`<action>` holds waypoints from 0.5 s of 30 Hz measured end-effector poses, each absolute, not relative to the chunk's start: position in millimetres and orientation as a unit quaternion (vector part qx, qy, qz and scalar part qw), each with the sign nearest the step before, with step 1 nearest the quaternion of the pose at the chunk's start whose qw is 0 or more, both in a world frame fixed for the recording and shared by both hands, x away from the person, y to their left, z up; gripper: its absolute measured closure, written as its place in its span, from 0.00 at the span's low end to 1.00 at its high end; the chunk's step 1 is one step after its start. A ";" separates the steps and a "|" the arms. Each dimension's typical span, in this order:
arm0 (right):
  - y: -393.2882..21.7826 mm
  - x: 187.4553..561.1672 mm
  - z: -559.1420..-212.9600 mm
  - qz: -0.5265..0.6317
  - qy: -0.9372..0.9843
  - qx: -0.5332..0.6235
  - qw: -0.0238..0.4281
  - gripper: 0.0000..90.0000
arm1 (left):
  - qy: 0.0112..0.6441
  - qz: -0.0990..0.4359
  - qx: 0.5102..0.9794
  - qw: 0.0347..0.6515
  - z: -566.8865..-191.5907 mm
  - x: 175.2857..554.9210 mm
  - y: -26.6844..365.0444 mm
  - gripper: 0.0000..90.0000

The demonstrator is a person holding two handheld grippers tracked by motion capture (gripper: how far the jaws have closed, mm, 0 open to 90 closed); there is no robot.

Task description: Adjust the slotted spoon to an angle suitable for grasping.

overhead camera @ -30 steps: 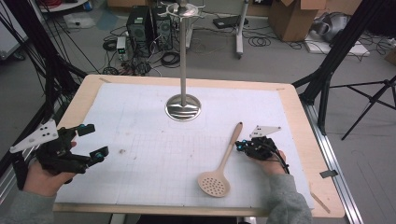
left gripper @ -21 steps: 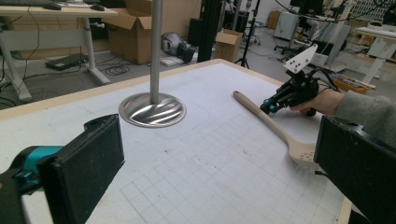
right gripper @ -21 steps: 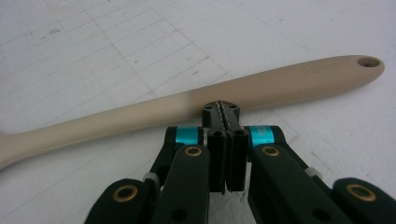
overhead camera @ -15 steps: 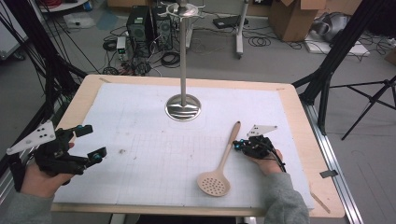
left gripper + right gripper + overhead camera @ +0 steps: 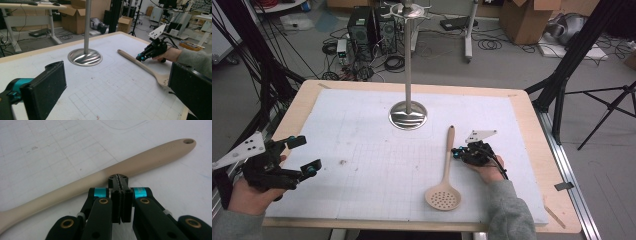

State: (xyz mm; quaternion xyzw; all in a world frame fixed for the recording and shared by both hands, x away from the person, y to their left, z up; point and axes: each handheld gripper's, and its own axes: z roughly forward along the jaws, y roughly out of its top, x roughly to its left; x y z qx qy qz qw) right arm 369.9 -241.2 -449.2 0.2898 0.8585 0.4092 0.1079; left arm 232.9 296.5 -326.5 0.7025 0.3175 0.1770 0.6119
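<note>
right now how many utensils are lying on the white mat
1. A beige slotted spoon lies on the mat's right half, its perforated head near the front edge and its handle pointing toward the metal stand's base. The right tool sits beside its handle.

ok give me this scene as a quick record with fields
surface: white gridded mat on a wooden table
utensil: beige slotted spoon, lying flat, handle toward the stand
stand: metal pole on a round base
right gripper: fingers shut, tips at the spoon's handle, holding nothing
left gripper: fingers open, empty, at the mat's left edge
</note>
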 end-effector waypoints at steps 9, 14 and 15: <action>-218.9 377.7 -449.2 0.411 0.866 0.266 0.099 1.00 | 0.327 0.186 0.697 0.610 -327.0 223.8 307.3 0.02; -207.4 380.1 -449.2 0.413 0.869 0.255 0.095 1.00 | 0.329 0.189 0.697 0.609 -326.9 220.5 310.5 0.02; -205.2 380.2 -449.1 0.413 0.870 0.253 0.094 1.00 | 0.329 0.190 0.697 0.609 -326.8 220.3 310.8 0.02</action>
